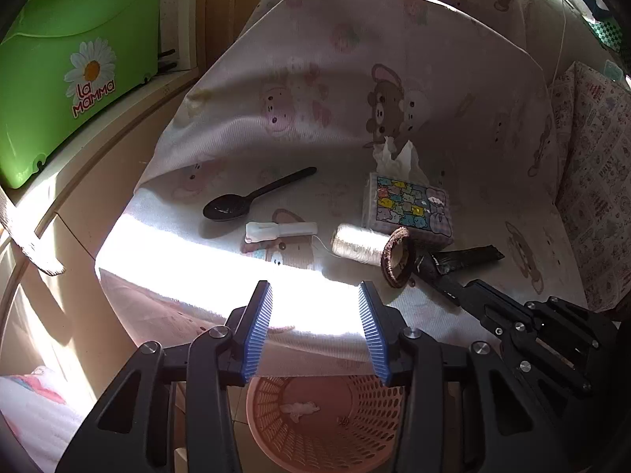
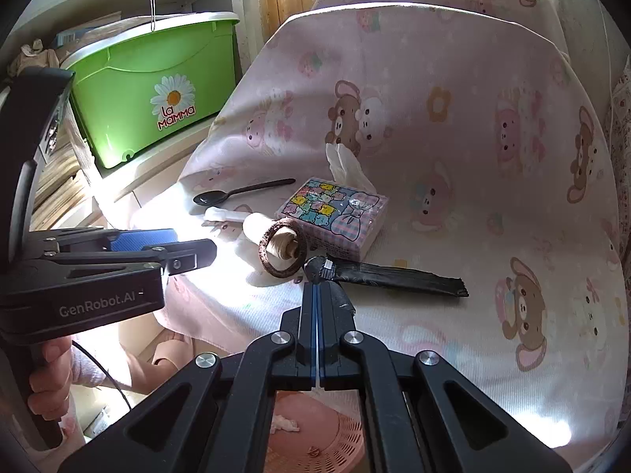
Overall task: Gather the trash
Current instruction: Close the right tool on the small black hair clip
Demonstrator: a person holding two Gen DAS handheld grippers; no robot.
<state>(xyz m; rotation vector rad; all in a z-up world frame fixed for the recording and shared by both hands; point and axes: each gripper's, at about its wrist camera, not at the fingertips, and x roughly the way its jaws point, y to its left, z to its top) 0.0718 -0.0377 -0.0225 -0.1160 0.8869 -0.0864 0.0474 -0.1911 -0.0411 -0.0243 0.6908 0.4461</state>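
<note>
A crumpled black wrapper [image 2: 394, 276] lies on the bear-print cloth [image 2: 473, 157]; it also shows in the left wrist view [image 1: 461, 262]. My right gripper [image 2: 317, 289] is shut on the wrapper's near end. My left gripper [image 1: 315, 303] is open and empty at the cloth's front edge, over a pink perforated basket [image 1: 355, 433] that holds a scrap of tissue [image 1: 299, 410]. A black plastic spoon [image 1: 252, 197] and a small white packet [image 1: 280, 230] lie on the cloth.
A tissue pack [image 2: 335, 213], a thread spool [image 2: 272, 236] and a brown hair tie [image 2: 282, 252] sit beside the wrapper. A green La Mamma bin [image 2: 157, 90] stands on a shelf at left. A patterned cushion [image 1: 591, 181] lies at right.
</note>
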